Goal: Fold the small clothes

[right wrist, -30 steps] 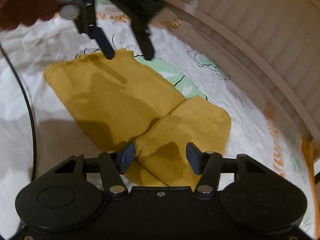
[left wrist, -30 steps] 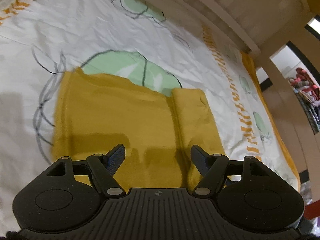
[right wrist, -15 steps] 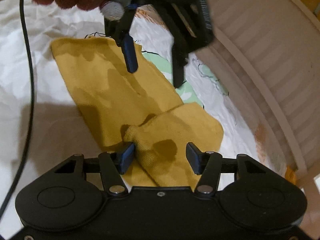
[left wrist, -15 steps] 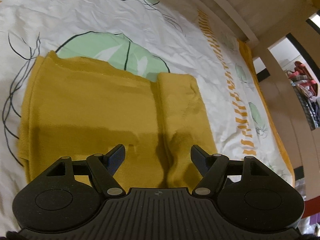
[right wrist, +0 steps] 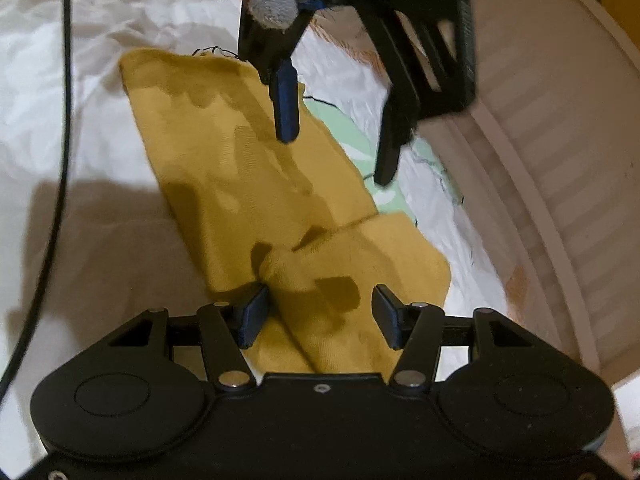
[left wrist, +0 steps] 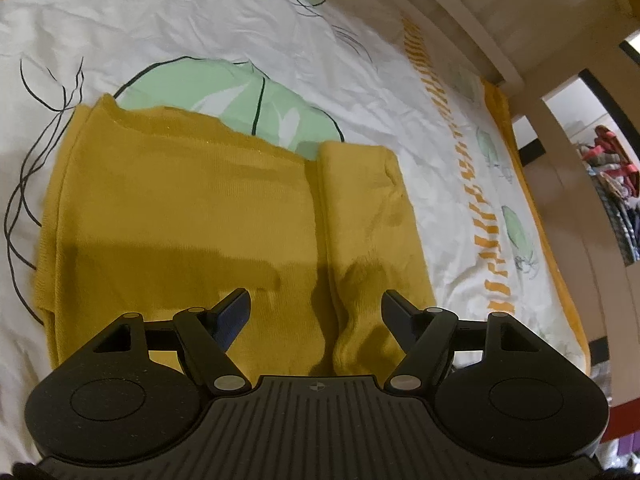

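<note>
A mustard-yellow garment (left wrist: pixel 180 208) lies flat on the white printed bedsheet (left wrist: pixel 200 20). Its right part is folded over into a thicker strip (left wrist: pixel 368 216). My left gripper (left wrist: pixel 316 312) is open and empty, held above the garment's near edge. In the right wrist view the garment (right wrist: pixel 224 152) runs away from me, with the folded strip (right wrist: pixel 360 264) nearest. My right gripper (right wrist: pixel 320 308) is open over the raised fold, its left fingertip against the cloth. The left gripper (right wrist: pixel 336 152) hangs open above the garment's far half.
A wooden bed frame (left wrist: pixel 500 8) borders the sheet on the far and right sides. A black cable (right wrist: pixel 60 160) hangs down at the left of the right wrist view. A pile of clothes (left wrist: pixel 616 184) shows beyond the bed at the right.
The left gripper has come closer over the garment in the right wrist view. The right gripper has shifted slightly along the folded strip. Both stay open.
</note>
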